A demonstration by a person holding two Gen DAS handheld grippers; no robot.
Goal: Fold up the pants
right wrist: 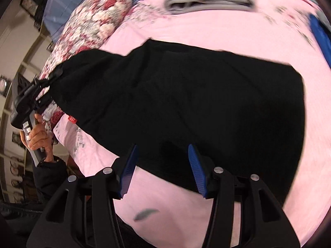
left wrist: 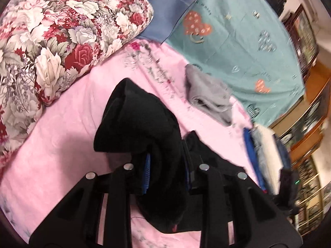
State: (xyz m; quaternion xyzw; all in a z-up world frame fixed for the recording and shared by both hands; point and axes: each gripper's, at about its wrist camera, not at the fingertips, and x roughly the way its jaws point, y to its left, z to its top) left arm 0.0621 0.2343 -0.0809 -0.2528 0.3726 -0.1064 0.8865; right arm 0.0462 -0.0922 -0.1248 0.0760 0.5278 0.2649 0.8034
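Note:
The black pants (right wrist: 196,103) lie spread over the pink bed sheet (right wrist: 206,26), with one end lifted at the left. My left gripper (left wrist: 167,171) is shut on a bunch of the black pants (left wrist: 134,119) and holds it above the sheet; that gripper also shows at the left edge of the right wrist view (right wrist: 45,84), gripping the raised end. My right gripper (right wrist: 163,167) is open, its blue pads on either side of the pants' near edge, not closed on the cloth.
A floral quilt (left wrist: 51,41) is piled at the left. A grey folded garment (left wrist: 209,95) lies on the sheet beyond the pants. A teal heart-print cover (left wrist: 238,41) lies behind it. A stack of folded clothes (left wrist: 266,157) sits at the right, near wooden furniture (left wrist: 310,119).

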